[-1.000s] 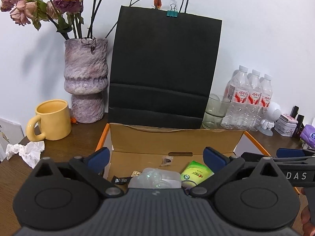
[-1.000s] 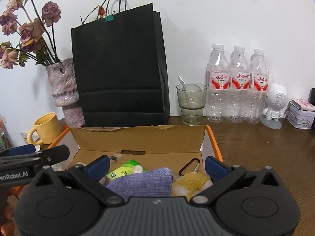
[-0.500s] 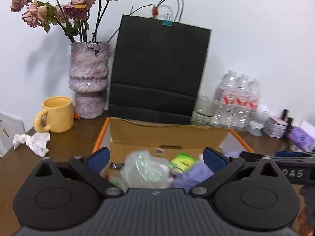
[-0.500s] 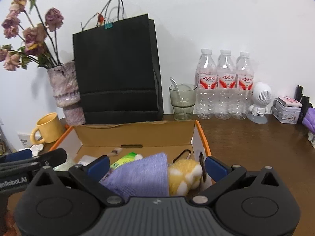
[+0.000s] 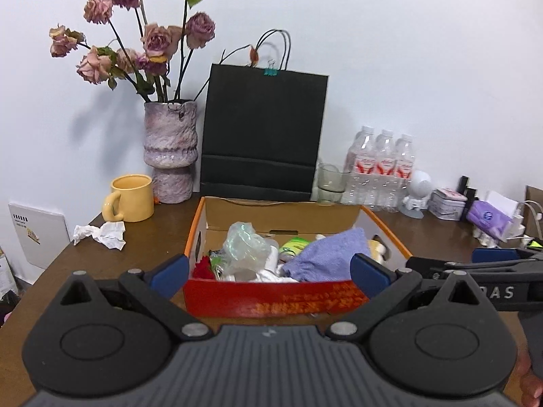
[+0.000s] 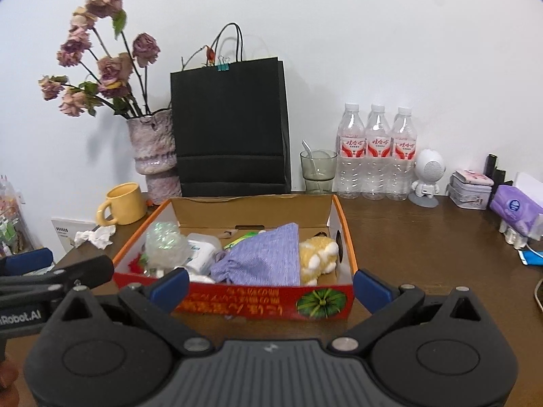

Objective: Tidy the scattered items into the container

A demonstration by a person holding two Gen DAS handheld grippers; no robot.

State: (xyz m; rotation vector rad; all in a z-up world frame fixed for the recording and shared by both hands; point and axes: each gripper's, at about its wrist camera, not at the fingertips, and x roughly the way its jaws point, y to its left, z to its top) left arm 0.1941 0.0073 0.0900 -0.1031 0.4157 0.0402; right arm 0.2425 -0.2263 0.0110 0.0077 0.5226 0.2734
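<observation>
The bench (image 6: 424, 237) carries the box (image 6: 264, 300) just ahead of both my grippers. Inside lie my purple cloth pouch (image 6: 264, 257), crumpled plastic (image 5: 244, 247) and plush toy (image 6: 317, 254). My left gripper (image 5: 269, 273) and right gripper (image 6: 269, 285) are spread wide, empty.

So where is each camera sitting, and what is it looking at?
Left wrist: sits on the left gripper, facing the cardboard box and wall; shows its open fingers and the right gripper.
Right wrist: sits on the right gripper, facing the same box from further right; shows its open fingers and the left gripper.
Both see the box, black bag, yellow mug.
</observation>
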